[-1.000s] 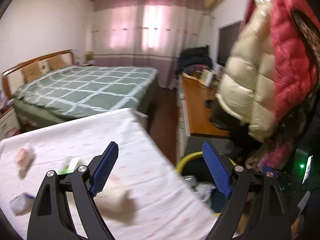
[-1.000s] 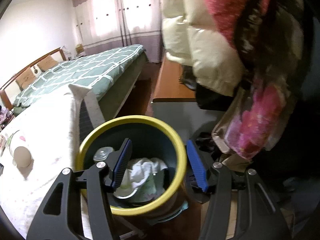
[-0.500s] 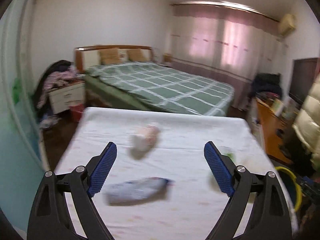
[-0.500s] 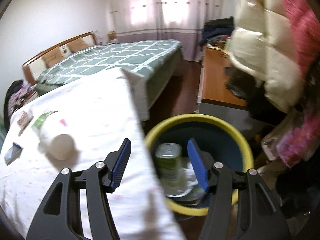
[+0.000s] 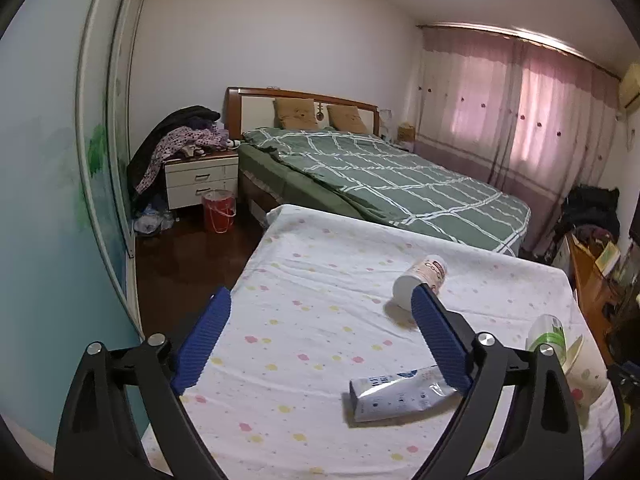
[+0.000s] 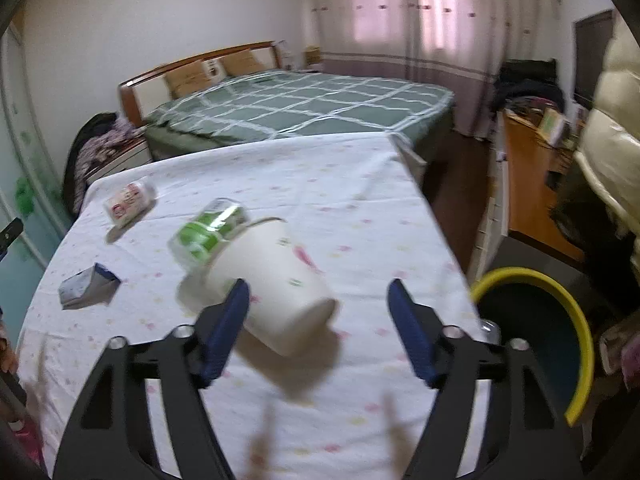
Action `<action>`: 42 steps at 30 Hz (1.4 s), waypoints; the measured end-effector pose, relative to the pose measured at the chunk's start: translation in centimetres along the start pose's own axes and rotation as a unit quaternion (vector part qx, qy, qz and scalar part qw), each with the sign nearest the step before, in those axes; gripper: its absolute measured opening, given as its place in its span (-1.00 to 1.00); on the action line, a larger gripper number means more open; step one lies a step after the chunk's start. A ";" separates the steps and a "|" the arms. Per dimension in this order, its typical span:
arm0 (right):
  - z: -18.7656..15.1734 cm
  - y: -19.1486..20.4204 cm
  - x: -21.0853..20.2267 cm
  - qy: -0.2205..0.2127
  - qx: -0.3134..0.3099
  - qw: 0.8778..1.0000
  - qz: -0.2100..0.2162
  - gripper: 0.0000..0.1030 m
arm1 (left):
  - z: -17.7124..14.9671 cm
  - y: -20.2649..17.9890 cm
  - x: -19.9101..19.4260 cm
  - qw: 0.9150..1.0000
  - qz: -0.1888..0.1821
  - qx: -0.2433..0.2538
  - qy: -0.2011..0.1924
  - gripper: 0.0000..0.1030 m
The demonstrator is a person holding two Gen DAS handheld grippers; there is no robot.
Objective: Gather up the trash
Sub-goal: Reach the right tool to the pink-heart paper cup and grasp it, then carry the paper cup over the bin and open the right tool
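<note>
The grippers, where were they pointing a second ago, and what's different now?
Both swung away from the bin to face the table. The left gripper now aims near the tube; the right gripper aims at the white cup. Both have just been opening wider, and neither grips anything. The right one held nothing before either. The trash on the table stayed put.

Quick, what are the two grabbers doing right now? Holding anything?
Left gripper: open, holding nothing, jaws just widened.
Right gripper: open, holding nothing, jaws just widened; big white cup lies ahead.
</note>
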State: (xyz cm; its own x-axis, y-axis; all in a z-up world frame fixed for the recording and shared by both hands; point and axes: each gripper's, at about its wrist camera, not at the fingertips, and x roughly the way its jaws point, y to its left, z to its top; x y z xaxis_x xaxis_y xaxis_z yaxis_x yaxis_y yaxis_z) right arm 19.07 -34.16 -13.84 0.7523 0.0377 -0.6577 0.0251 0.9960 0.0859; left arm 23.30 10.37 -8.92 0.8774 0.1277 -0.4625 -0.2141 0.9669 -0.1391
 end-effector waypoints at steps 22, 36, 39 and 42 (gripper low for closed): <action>-1.0 1.0 3.5 0.048 -0.022 0.998 0.038 0.29 | -0.1 -1.5 -0.2 1.000 -0.008 0.008 0.000 0.79; -2.2 -4.9 -1.5 -0.005 0.081 0.997 0.003 0.20 | -0.3 -2.3 -0.6 1.000 -0.018 0.021 -0.006 0.79; -2.3 -7.5 -2.4 -0.022 0.112 0.993 -0.035 0.20 | -0.3 -2.5 -0.8 0.999 -0.021 0.025 -0.007 0.79; -2.5 -10.1 -3.1 -0.035 0.141 0.985 -0.088 0.19 | -0.4 -2.6 -0.9 0.999 -0.022 0.027 -0.008 0.79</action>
State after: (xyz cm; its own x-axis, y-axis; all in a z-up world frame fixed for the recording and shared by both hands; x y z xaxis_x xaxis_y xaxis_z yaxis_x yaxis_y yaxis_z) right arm 14.82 -44.10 -14.53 0.7635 -0.1488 -0.6285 0.3335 0.9242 0.1863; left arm 22.93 7.62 -8.46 0.8923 0.0883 -0.4428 -0.1523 0.9821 -0.1111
